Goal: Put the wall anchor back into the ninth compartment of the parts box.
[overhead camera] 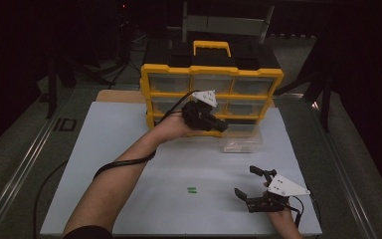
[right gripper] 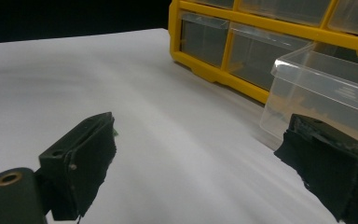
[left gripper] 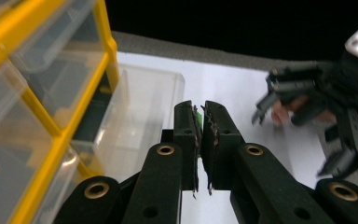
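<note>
Over the worktop (overhead camera: 129, 149), at about eleven o'clock from the pulled-out clear drawer (overhead camera: 242, 142), the left gripper (overhead camera: 221, 125) hangs with its fingers (left gripper: 186, 126) pinched tight on a tiny green piece (left gripper: 198, 117), of which only a thin sliver peeks out between the pads in the left gripper view. The grip looks thin to me, so a jolt or a slight loosening before the piece is over the drawer could let it fall onto the white sheet, or slide into the gap between the drawer and the yellow organizer (overhead camera: 211, 92) just behind it; released from too high, it might bounce off the drawer's rim. Two more green pieces (overhead camera: 192, 189) lie on the sheet at six o'clock from that gripper, well apart from it, and small enough to be swept aside by a forearm. At about four o'clock from them the right gripper (overhead camera: 246, 183) rests low on the sheet, fingers (right gripper: 88, 163) spread wide with nothing between them. The worktop is a pale, matte sheet over a grey table with rails along both sides; the room beyond is dark, with black frames and a cable trailing off at nine o'clock.
</note>
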Demonstrator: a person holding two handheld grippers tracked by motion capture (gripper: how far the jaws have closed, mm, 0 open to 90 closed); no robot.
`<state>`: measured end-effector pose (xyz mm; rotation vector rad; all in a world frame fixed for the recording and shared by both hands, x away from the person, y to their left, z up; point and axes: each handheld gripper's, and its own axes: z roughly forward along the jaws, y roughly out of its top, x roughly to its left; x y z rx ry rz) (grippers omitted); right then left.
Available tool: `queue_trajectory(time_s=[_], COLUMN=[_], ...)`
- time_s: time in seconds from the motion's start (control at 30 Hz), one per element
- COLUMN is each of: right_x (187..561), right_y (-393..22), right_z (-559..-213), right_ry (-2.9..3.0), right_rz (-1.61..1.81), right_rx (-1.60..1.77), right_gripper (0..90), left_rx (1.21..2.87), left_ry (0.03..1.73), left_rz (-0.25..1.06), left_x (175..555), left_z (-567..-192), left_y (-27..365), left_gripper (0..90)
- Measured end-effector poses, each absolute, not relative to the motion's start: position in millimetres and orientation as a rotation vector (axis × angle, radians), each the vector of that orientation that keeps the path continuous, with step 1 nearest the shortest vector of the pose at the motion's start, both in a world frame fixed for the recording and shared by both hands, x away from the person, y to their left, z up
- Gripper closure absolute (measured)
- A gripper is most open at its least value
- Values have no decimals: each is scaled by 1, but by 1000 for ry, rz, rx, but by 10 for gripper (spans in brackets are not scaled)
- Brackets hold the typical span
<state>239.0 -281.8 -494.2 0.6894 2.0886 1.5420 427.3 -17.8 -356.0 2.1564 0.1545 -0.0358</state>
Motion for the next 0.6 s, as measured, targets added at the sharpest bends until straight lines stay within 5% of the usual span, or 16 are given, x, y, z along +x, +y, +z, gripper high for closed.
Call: queue_trajectory(time_s=[0.6], right_x=[239], right_y=[-283], right_z=[-494], right_ry=[2087], right_rz=[1547], right_rx=[695], right_gripper=[90], left_rx=[2134], left_ry=[151], left_rz=[-40], left_x=[448], left_z=[-367], left_y=[-66], left_gripper=[852])
